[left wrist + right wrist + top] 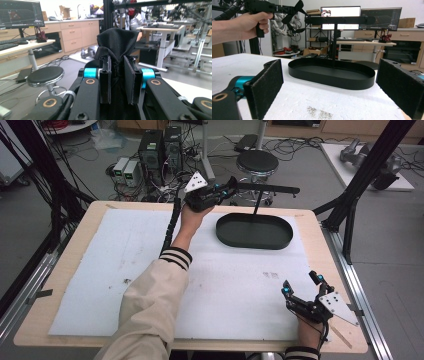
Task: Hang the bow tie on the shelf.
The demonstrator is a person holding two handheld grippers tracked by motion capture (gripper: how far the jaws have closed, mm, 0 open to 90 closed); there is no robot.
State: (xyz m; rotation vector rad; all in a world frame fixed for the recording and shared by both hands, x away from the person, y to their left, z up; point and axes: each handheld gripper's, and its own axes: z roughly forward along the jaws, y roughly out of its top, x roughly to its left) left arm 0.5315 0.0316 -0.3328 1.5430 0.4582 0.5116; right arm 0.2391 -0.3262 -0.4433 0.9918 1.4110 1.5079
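Pinching black cloth, the left gripper sits upper center, just left of the stand's crossbar running rightward; right gripper gapes empty.

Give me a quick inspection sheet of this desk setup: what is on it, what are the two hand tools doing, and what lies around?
Surface: white foam sheet on a wooden table, with dark specks.
Job's things: black oval tray with an upright T-shaped rail; black cloth.
Clutter: nothing seen.
Grippers: left gripper raised near the rail, fingers shut on the cloth; right gripper low at the near right corner, open.
Cables: ribbed black cable trailing from the left gripper.
Surroundings: round black stool, computer towers, floor wiring.
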